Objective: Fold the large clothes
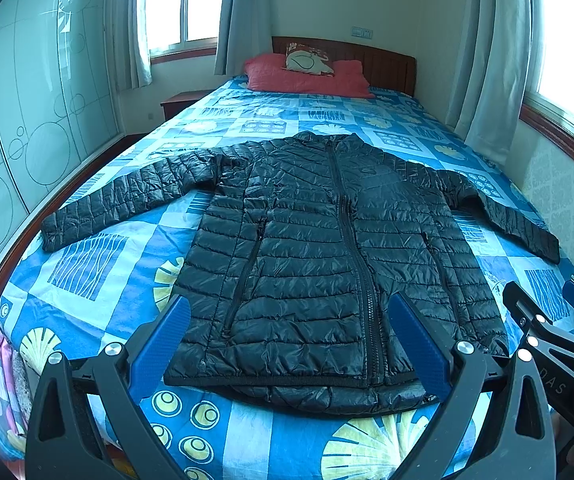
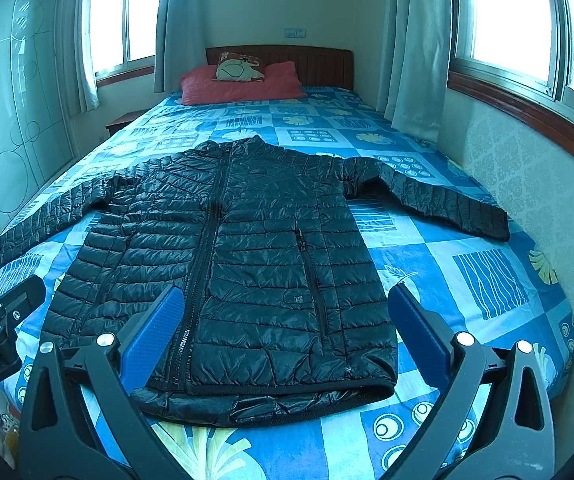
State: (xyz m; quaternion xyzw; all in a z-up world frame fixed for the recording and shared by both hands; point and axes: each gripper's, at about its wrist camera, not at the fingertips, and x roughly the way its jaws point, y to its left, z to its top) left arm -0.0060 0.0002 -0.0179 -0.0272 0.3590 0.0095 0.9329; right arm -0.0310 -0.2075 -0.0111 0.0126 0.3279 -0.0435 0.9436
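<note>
A black quilted puffer jacket (image 1: pixel 319 248) lies flat and zipped on the bed, front up, both sleeves spread out to the sides; it also shows in the right wrist view (image 2: pixel 243 264). My left gripper (image 1: pixel 291 312) is open, held above the jacket's hem, left of the zip. My right gripper (image 2: pixel 287 308) is open above the hem on the jacket's right half; it also shows in the left wrist view (image 1: pixel 555 308). The left gripper shows at the left edge of the right wrist view (image 2: pixel 3 300). Neither gripper touches the jacket.
The bed has a blue patterned sheet (image 1: pixel 99 264) and a red pillow (image 1: pixel 307 76) by the wooden headboard (image 1: pixel 387 60). A glass wardrobe (image 1: pixel 35 120) stands left. A wall with a window (image 2: pixel 527 40) runs close along the right. A nightstand (image 1: pixel 179 102) is at the far left.
</note>
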